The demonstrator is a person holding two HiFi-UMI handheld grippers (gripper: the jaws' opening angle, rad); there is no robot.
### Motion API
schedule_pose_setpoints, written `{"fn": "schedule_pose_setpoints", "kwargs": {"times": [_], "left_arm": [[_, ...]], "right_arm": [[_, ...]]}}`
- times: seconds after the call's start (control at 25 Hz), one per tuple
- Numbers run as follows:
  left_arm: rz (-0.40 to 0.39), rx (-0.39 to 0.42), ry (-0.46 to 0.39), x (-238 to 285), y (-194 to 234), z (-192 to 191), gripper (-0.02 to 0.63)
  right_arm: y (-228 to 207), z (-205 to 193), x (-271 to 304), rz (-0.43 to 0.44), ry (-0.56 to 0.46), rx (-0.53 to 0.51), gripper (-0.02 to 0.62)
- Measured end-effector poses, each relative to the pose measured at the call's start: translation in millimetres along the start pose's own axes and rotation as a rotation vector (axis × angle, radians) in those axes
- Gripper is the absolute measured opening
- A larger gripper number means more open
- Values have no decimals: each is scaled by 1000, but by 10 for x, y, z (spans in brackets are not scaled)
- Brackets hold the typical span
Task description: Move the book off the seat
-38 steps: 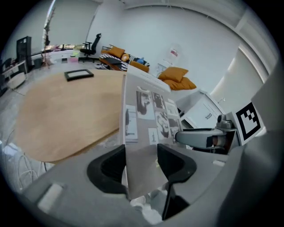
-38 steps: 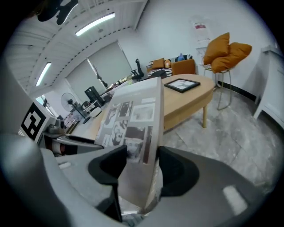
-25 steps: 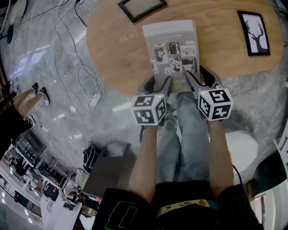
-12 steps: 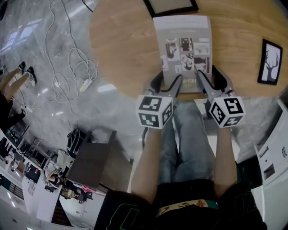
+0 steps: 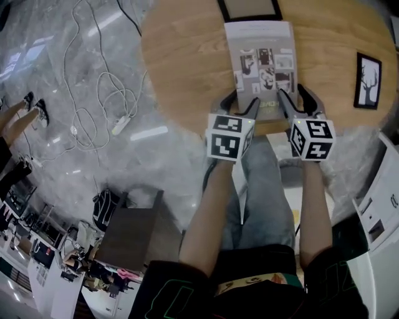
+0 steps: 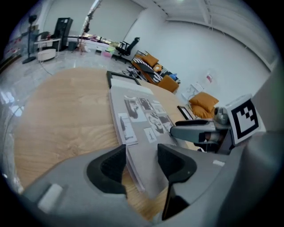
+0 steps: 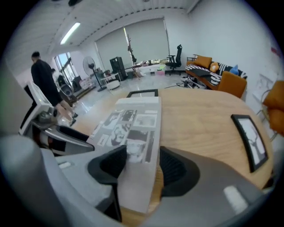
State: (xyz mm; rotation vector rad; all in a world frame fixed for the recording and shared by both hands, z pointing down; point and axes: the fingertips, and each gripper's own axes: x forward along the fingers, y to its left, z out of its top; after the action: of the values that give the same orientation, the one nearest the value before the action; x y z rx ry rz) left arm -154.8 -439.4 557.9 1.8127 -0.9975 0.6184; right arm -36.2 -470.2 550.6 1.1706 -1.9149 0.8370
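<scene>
So the book [image 5: 262,68] is lying flat on the wooden top [image 5: 181,62], running from the black frame [image 5: 249,9] at the far edge to the near edge, cover up. Both grippers sit at its near end. The left gripper [image 5: 242,104] has its jaws wide apart around the near-left corner, and the left gripper view shows the book [image 6: 140,115] between the pads with nothing clamped. It's the same with the right gripper [image 5: 297,99]: jaws spread wide and the near-right corner of the book [image 7: 133,133] sitting loose between them. My take is that both sets of jaws open sideways here, so closing now would only bump the edges. I'd roll each wrist so one pad goes under and one over. I can't tell if the near end overhangs enough for that. Then close both together and lift level, so it doesn't flop, keeping clear of the deer picture [image 5: 367,81] by the right edge.
</scene>
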Motion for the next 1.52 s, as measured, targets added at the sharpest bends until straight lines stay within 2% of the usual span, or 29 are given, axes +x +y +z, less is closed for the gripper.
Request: {"fn": "schedule_pose_setpoints", "kwargs": {"times": [0.04,0.12,0.16,0.24,0.32,0.52,0.68,0.84,1.0,1.16,1.28,1.4,1.52], "left_arm": [[2,16,13,-69,14,18,215],[18,-26,1,-320,87,107,107],[32,-55,-19,-473,153,189,60],[57,-74,-74,-794,268,397,14],[51,-69,-137,-1103,255,600,11],[19,-20,-286,-1701,23,1156,9],[-25,-78,-464,-2270,-230,1680,9],[35,-36,-571,-2787,-378,1992,9],[95,-26,-668,-3234,-472,2239,9],[117,92,-796,-3599,-796,2864,9],[140,206,-855,-3901,-1105,3193,9],[159,288,-909,-4134,-1396,3408,9],[167,351,-956,-4211,-1741,3442,9]], "right_arm": [[11,19,-36,-35,8,-8,233],[71,114,-171,-65,-29,46,232],[129,187,-238,-54,-57,92,210],[285,334,-374,-11,-99,162,163],[436,494,-574,25,-138,170,3],[730,1068,-1014,79,-252,162,3],[950,1580,-1412,103,-363,144,3],[1146,2000,-1836,112,-465,124,3],[1278,2432,-2263,97,-530,18,3],[1205,3182,-2858,80,-705,-37,3],[1147,3543,-3374,30,-830,-34,3],[1086,3717,-3779,-14,-899,-41,3],[902,3627,-4002,-51,-893,-88,3]]}}
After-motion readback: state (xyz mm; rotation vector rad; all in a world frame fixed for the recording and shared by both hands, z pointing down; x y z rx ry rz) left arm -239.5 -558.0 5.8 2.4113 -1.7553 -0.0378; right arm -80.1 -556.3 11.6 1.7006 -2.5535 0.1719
